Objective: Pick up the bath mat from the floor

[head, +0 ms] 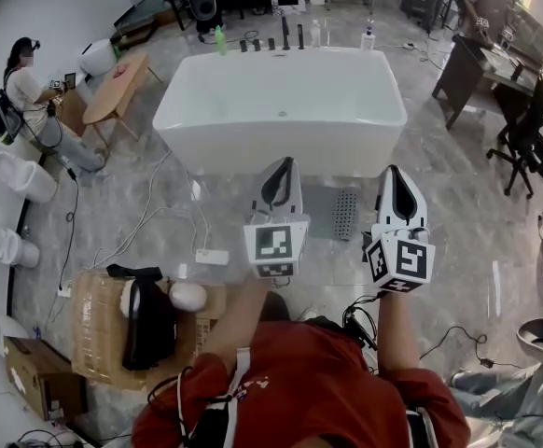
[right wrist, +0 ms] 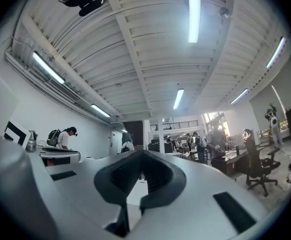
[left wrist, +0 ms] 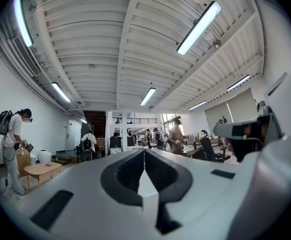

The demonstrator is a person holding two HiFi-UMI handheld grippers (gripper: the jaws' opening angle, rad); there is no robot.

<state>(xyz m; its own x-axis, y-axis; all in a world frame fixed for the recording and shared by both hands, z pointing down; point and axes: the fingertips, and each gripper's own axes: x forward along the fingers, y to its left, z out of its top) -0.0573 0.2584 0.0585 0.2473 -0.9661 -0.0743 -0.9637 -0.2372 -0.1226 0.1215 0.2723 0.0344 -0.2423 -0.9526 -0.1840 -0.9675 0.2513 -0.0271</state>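
Lying flat is a grey bath mat (head: 324, 215) (one end dotted).

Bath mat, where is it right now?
Head view: the bath mat lies on the floor before the white bathtub, between the left gripper and right gripper.

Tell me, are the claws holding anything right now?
Nothing is held. The left claw and right claw are both shut and empty; the grey rectangular bath mat lies on the floor, untouched.

In the head view the bath mat (head: 326, 215) is partly hidden behind the left hand-held gripper (head: 283, 164).
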